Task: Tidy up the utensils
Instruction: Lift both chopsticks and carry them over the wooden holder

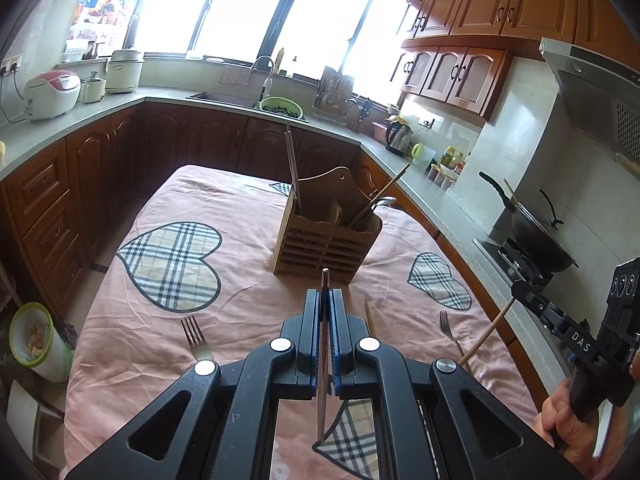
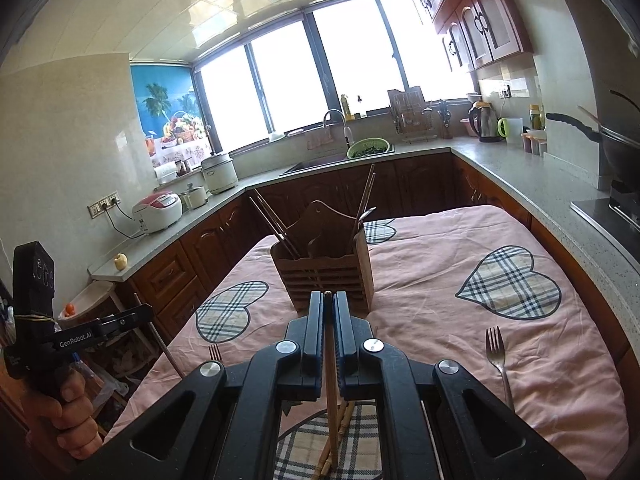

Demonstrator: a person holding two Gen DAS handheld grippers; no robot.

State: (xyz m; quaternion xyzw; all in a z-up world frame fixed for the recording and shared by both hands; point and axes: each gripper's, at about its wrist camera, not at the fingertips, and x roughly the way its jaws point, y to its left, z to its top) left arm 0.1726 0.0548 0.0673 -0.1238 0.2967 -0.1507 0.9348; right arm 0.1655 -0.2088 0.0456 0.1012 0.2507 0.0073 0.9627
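On the pink cloth point(image 1: 248, 200), a fork point(image 1: 196, 340) is seen lying loose at the left. The left gripper point(image 1: 325, 300) is clamped shut on a thin metal chopstick point(image 1: 322, 360), lifted off the cloth and aimed at the wooden holder point(image 1: 324, 240), where several sticks and what may be a spoon are already stowed. A stick point(image 1: 369, 316) and a second fork point(image 1: 448, 328) remain to its right. The right gripper point(image 2: 328, 312) is closed on a wooden chopstick point(image 2: 331, 392); more are left beneath. The sorting is judged partly done.
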